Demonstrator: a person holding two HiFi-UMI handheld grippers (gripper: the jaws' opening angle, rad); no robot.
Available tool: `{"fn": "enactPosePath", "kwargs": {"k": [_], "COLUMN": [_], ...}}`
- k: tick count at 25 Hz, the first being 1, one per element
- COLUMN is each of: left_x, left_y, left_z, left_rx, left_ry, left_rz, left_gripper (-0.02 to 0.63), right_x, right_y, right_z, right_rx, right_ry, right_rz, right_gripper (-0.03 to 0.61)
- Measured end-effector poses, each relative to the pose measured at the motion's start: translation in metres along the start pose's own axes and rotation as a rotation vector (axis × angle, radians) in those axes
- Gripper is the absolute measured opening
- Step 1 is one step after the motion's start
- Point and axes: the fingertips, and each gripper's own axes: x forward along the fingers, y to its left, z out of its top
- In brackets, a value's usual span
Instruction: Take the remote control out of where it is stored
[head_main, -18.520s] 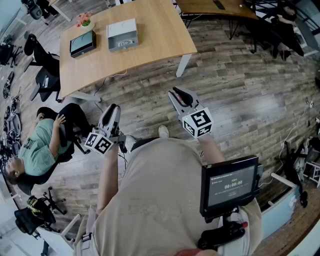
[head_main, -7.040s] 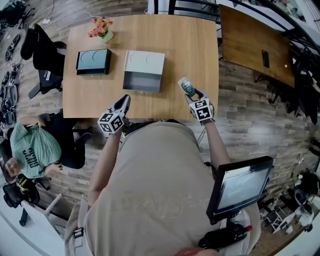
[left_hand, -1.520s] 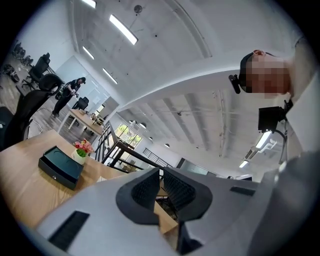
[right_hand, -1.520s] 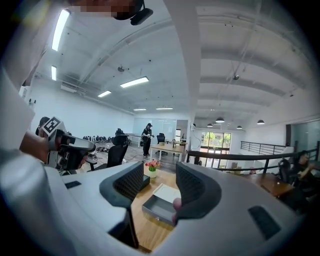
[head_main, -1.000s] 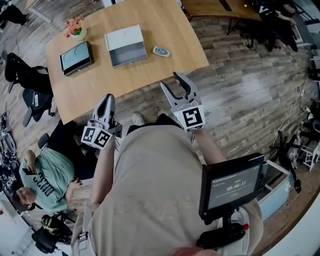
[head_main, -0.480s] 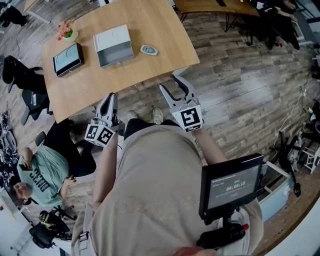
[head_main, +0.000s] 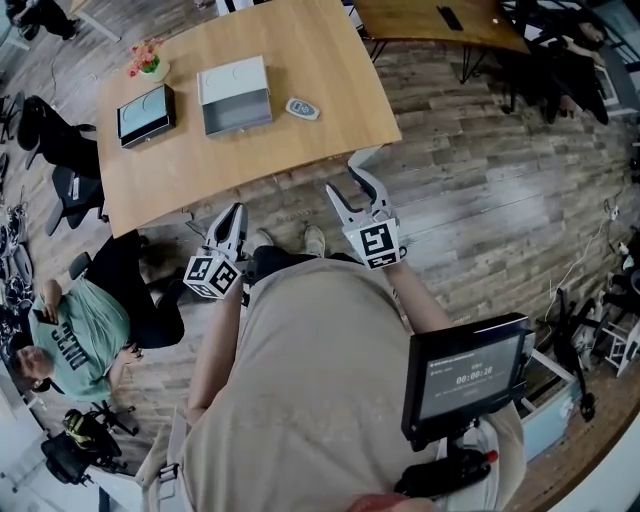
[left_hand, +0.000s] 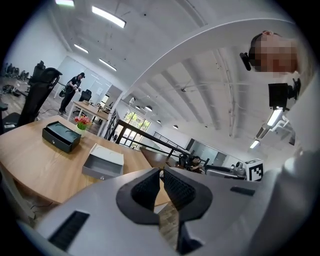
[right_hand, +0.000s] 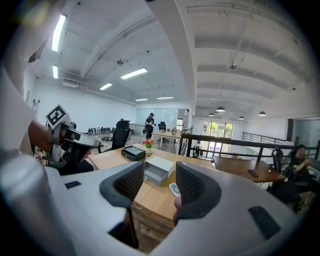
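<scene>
Table (head_main: 330, 50) with remote control (head_main: 302, 108) from head view, ceiling lights (right_hand: 134, 73) from gripper views

The head camera looked steeply down over the person's chest, with the table (head_main: 330, 60) well off at eleven o'clock. Both gripper cameras looked low past their jaws, tilted up toward the ceiling. All three shared the table and box (head_main: 235, 93). The remote (head_main: 301, 108) showed only from head and right.
</scene>
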Motion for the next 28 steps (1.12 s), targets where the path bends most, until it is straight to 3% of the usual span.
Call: {"fn": "enactPosePath", "kwargs": {"k": [19, 28], "left_x": [0.024, 0.019], "left_y": [-0.020, -0.018], "left_z": [0.004, 0.020], "left_rx": [-0.003, 0.007], "left_ry": [0.041, 0.021], "left_rz": [-0.065, -0.076], "left_gripper": [0.008, 0.008], "right_x": [-0.005, -0.002], "right_y": [-0.013, -0.023], "right_z": [0.005, 0.020], "right_rx": [0.067, 0.021], "right_ry": [-0.008, -0.011], "right_rz": [-0.008, -0.037], "right_gripper": [0.210, 0.176]}}
